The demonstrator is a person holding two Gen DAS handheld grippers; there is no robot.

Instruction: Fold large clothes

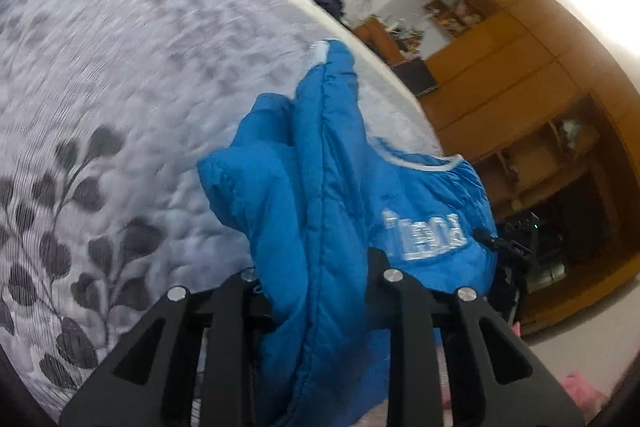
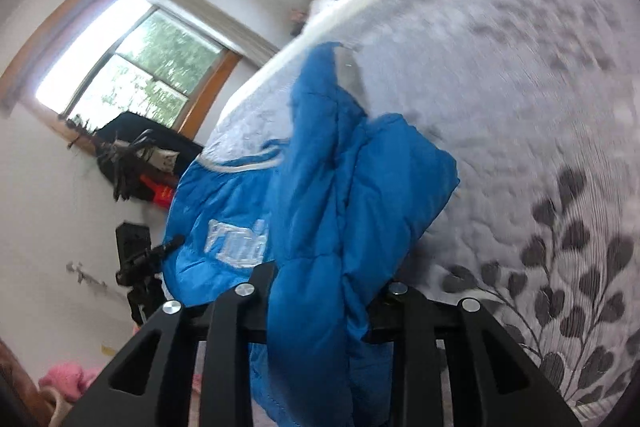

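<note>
Left gripper (image 1: pixel 320 291) clamped on blue jacket (image 1: pixel 320 187) | right gripper (image 2: pixel 320 291) pinched it too — I held it bunched above the quilted bed (image 1: pixel 120 67) | no fold laid yet — all remaining.

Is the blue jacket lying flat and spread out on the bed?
No. The blue jacket is bunched and hanging from the left gripper, draped over the edge of the leaf-patterned bedspread.
</note>
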